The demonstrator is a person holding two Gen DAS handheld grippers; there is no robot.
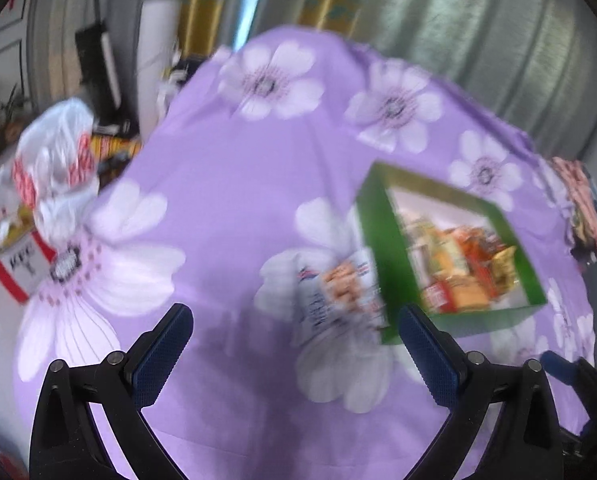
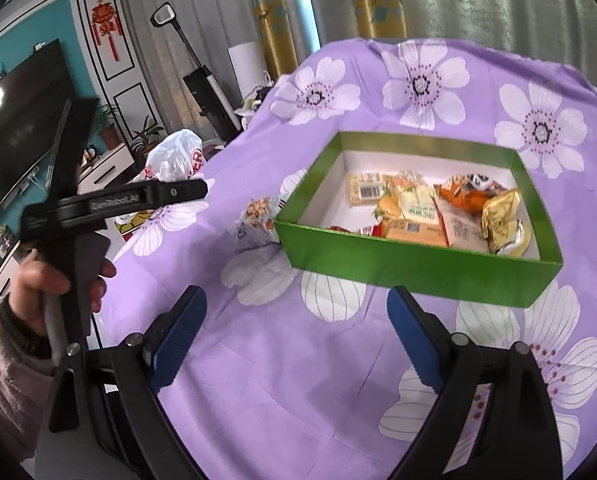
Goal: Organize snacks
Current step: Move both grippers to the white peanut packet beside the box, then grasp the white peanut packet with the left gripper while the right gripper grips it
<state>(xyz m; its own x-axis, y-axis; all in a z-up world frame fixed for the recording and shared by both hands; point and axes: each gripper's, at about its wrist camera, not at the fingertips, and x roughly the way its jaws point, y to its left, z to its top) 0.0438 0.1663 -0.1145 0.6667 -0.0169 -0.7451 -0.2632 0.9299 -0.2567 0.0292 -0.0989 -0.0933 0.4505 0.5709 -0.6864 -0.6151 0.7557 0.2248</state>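
A green box (image 2: 410, 268) with a white inside holds several snack packets (image 2: 438, 212) on the purple flowered cloth. It also shows, blurred, in the left wrist view (image 1: 382, 248). One white snack packet (image 1: 338, 300) lies on the cloth just left of the box; in the right wrist view it (image 2: 256, 220) is partly hidden by the box's corner. My left gripper (image 1: 296, 320) is open and empty above the cloth, near that packet. My right gripper (image 2: 296, 300) is open and empty in front of the box. The left gripper's body (image 2: 110, 204) shows at the left, held by a hand.
A white plastic bag (image 1: 54, 160) and a KFC bucket (image 1: 14, 256) sit beyond the cloth's left edge. A TV (image 2: 14, 120), plants and an upright vacuum (image 2: 206, 88) stand at the left. Curtains hang behind. Folded cloth (image 1: 582, 200) lies at the table's far right.
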